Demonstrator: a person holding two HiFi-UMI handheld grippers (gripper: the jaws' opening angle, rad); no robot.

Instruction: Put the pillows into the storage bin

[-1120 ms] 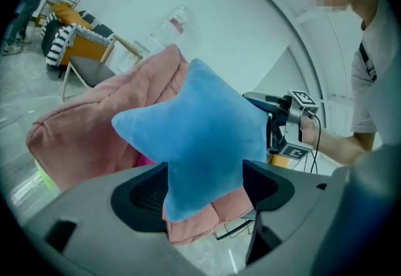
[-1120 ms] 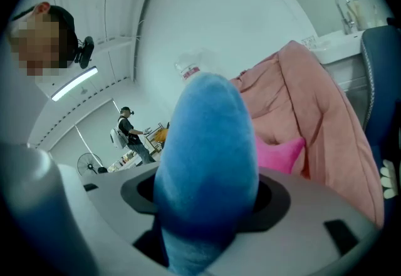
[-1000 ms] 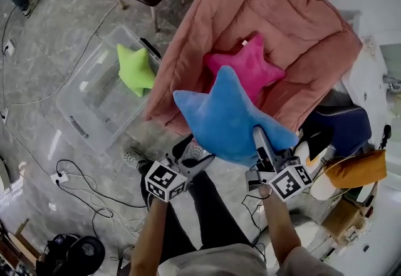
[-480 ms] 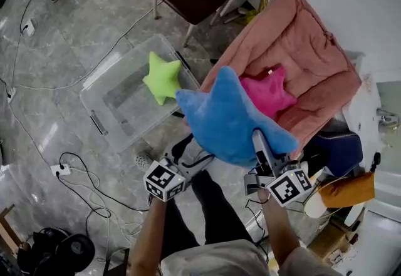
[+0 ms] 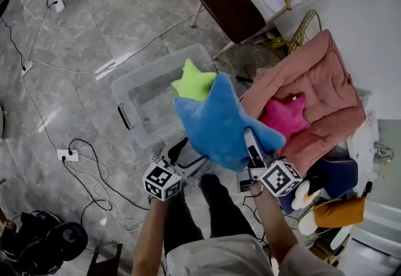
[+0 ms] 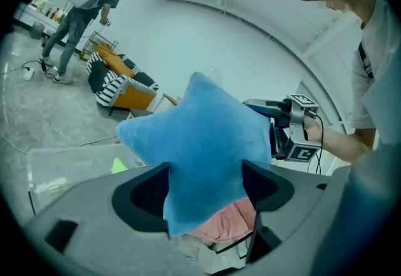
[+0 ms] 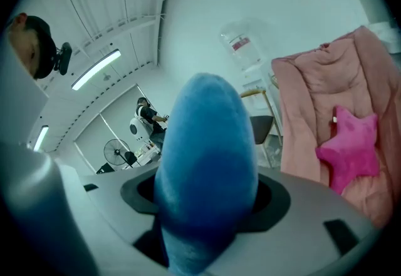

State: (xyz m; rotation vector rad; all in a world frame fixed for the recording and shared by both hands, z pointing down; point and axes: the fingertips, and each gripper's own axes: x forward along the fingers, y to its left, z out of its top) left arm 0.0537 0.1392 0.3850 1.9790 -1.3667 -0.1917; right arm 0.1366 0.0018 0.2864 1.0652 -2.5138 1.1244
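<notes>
I have one claw in each hand, and both are clenched on the same blue star-shaped plush pillow [image 5: 219, 124]. My left claw [image 6: 203, 188] pinches one of its lower points, with the fabric squeezed between the two dark pads. My right claw [image 7: 207, 196] grips another point from the other side, and that rounded arm of the star bulges up out of its jaws. The pillow hangs in the air in front of me, carried between the two claws and off the grey marble floor [image 5: 81, 37].

From the head view it sits over the near right corner of the clear plastic storage bin [image 5: 135, 90], which stands on the floor. Its upper tip overlaps the lime-green star-shaped plush pillow [image 5: 194, 81] that lies inside the bin against the right end.

To the right, a hot-pink star-shaped plush pillow [image 5: 285, 117] rests in the hollow of a salmon-pink quilted lounge cushion [image 5: 326, 74], well apart from the bin. A brown-seated chair [image 5: 238, 12] stands beyond the bin, and black and white cables [image 5: 88, 174] trail across the floor to my left.
</notes>
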